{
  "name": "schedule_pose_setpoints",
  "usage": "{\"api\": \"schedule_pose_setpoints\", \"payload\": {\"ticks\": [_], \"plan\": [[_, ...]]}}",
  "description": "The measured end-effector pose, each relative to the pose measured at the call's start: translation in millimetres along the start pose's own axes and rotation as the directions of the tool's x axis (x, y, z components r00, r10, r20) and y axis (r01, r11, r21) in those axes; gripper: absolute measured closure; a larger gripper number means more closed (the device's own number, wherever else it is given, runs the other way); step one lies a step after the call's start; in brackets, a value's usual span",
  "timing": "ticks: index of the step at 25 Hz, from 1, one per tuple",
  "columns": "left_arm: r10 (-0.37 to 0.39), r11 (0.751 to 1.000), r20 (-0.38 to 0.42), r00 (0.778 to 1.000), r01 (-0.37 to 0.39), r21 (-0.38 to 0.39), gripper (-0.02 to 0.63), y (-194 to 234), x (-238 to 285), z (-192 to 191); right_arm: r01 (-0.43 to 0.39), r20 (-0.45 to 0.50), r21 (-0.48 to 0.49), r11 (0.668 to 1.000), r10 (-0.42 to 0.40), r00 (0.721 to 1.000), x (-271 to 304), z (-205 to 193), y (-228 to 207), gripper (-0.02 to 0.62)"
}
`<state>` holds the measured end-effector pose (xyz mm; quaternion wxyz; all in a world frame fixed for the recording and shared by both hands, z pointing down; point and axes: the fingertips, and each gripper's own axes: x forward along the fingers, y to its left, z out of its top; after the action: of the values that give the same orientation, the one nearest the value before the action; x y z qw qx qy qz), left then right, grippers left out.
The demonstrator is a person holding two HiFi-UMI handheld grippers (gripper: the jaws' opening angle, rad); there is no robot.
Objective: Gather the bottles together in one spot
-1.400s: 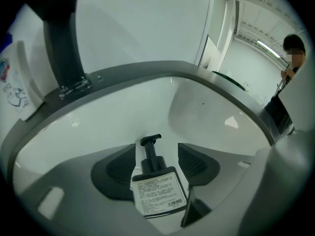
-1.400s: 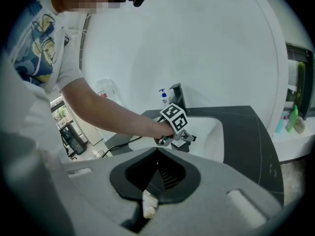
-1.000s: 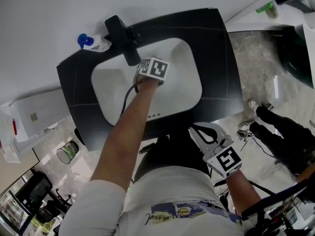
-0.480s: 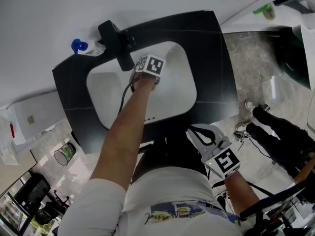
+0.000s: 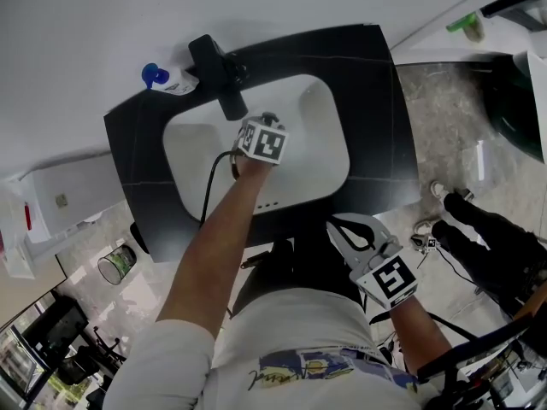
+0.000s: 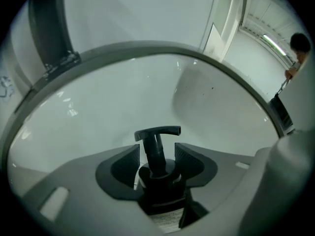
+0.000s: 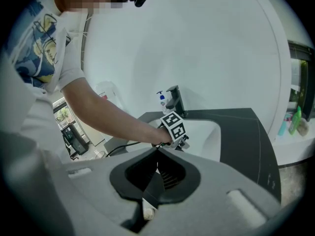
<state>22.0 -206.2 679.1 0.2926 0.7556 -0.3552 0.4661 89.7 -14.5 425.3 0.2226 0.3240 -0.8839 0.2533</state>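
The left tool (image 5: pixel 260 133) is reaching down into the white sink basin (image 5: pixel 318 135) of the black counter (image 5: pixel 380 101). Its jaws are closing around a pump bottle (image 6: pixel 158 183), which is standing upright between them, in the basin. The black pump head (image 6: pixel 157 132) is rising just above the two ribbed pads (image 6: pixel 189 157), with its spout pointing to the right in the left gripper view. A thin gap is still showing on each side of the pump neck, so the pads are not pressing on the bottle yet.

Just behind this tool, the black faucet (image 5: pixel 219 68) is hanging over the edge of the basin. Further behind it and to its left, a bottle with a blue cap (image 5: pixel 162 77) is standing on the back corner of the counter, near the wall.

The right tool (image 7: pixel 156 172) is staying low in front of the counter, near the person's waist, well apart from the left tool. Its jaws are lying together, with nothing between them. Far to the right of both tools, a green bottle (image 5: pixel 466 24) is resting on a white ledge.
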Motion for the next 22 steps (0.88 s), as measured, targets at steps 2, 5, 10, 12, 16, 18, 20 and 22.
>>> {"api": "schedule_pose_setpoints", "payload": {"ticks": [2, 5, 10, 12, 16, 18, 20, 22], "plan": [[0.0, 1.0, 0.06, 0.998, 0.001, -0.002, 0.379, 0, -12, -2, -0.008, 0.003, -0.004, 1.0, 0.008, 1.0, 2, 3, 4, 0.594], [0.021, 1.0, 0.146, 0.989, -0.025, 0.02, 0.382, 4, -28, -5, -0.02, -0.005, -0.008, 1.0, 0.02, 1.0, 4, 1, 9, 0.594], [0.054, 0.997, 0.282, 0.958, -0.066, 0.035, 0.385, 11, -54, -9, -0.04, -0.013, -0.031, 0.999, 0.04, 0.999, 8, -1, 19, 0.594], [0.064, 0.997, 0.324, 0.944, -0.078, 0.03, 0.385, 13, -68, -8, -0.048, -0.013, -0.038, 0.998, 0.047, 0.999, 9, 1, 23, 0.594], [0.082, 0.996, 0.397, 0.914, -0.086, -0.007, 0.385, 19, -101, -6, -0.057, -0.033, -0.043, 0.997, 0.056, 0.998, 12, -3, 29, 0.594], [0.092, 0.996, 0.43, 0.898, -0.091, -0.022, 0.385, 25, -119, -4, -0.072, -0.013, -0.054, 0.996, 0.071, 0.997, 15, 3, 35, 0.594], [0.108, 0.994, 0.463, 0.88, -0.103, -0.036, 0.385, 34, -139, -2, -0.082, -0.016, -0.071, 0.994, 0.081, 0.997, 16, 7, 39, 0.594], [0.133, 0.991, 0.495, 0.859, -0.117, -0.063, 0.385, 47, -159, 1, -0.086, -0.035, -0.08, 0.993, 0.083, 0.996, 17, 5, 40, 0.594]]}}
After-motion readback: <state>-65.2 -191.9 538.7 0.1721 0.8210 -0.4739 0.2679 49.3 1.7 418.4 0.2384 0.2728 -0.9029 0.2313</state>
